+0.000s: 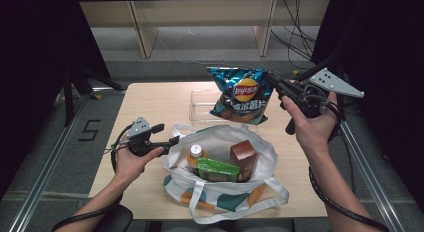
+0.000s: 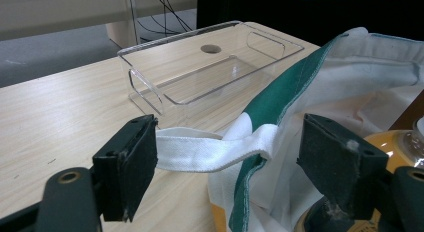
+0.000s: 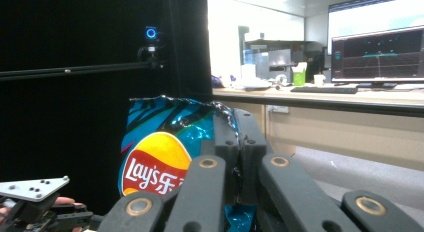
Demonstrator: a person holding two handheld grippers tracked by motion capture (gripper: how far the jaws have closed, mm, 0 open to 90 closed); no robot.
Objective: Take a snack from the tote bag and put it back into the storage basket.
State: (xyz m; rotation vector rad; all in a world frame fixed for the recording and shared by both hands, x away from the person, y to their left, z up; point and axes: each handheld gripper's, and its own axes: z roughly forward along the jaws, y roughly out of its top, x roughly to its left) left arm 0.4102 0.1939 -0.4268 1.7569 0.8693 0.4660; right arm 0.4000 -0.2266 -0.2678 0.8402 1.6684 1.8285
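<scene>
Step in hand, by judgement: unpacking of white canvas tote bag with green and orange patches (image 1: 220,142); blue foil bag of potato crisps (image 1: 239,94) lifted clear and carried toward clear rectangular plastic tray (image 1: 197,99) on pale wooden table (image 1: 150,99).

Right gripper (image 1: 274,79): jaws clamped tight on top corner seam of crisp bag (image 3: 160,152), pads pressed together with foil pinched between, as seen in right gripper view.

Crisp bag: suspended in air above far edge of tote and near side of tray, touching neither; long axis roughly vertical, slightly tilted; sealed top edge uppermost, bottom hanging down; printed front facing high camera.

Left gripper (image 1: 170,140): jaws wide apart, set either side of white fabric handle strap (image 2: 210,152) at tote's left rim; pads not pressing on strap.

Remaining in tote: orange-capped bottle (image 1: 196,154), green packet (image 1: 217,169), brown carton (image 1: 243,159).

Next move, by judgement: lowering of bag into tray, long axis laid along tray's length; release only once bag rests; tote held steady meanwhile.
</scene>
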